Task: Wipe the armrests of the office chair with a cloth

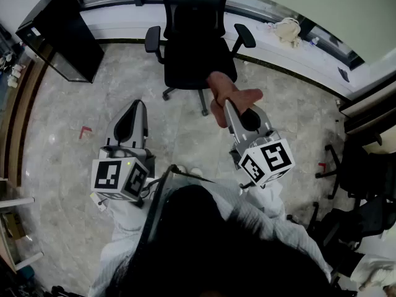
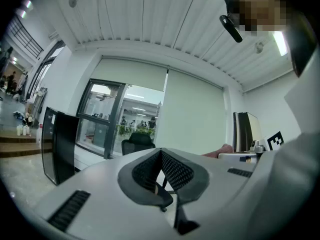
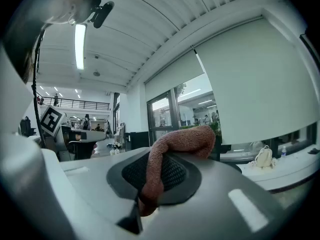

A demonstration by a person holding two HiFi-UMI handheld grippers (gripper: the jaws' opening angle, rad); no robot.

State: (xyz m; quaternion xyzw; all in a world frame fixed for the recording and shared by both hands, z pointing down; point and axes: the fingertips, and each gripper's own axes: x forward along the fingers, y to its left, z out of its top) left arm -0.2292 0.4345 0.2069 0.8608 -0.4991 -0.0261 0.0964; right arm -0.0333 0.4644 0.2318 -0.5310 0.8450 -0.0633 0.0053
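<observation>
- The right gripper (image 1: 228, 106) is pinching a reddish-brown cloth (image 3: 172, 146) between closed jaws, and the cloth is bulging out past the tips.
- The left gripper (image 1: 137, 107) is holding its jaws pressed together with nothing between them.
- The office chair (image 1: 197, 48) is standing just ahead of both grippers. Its armrests (image 1: 244, 36) are sitting apart from the cloth, the nearer one beyond the right gripper's tips.

Floor surface: pale marbled tile floor (image 1: 68, 172).
The office chair (image 1: 197, 48) stands on its castor base near the window wall. A black cabinet (image 1: 65, 33) stands at far left. A red corner mark (image 1: 85, 131) lies between them.
</observation>
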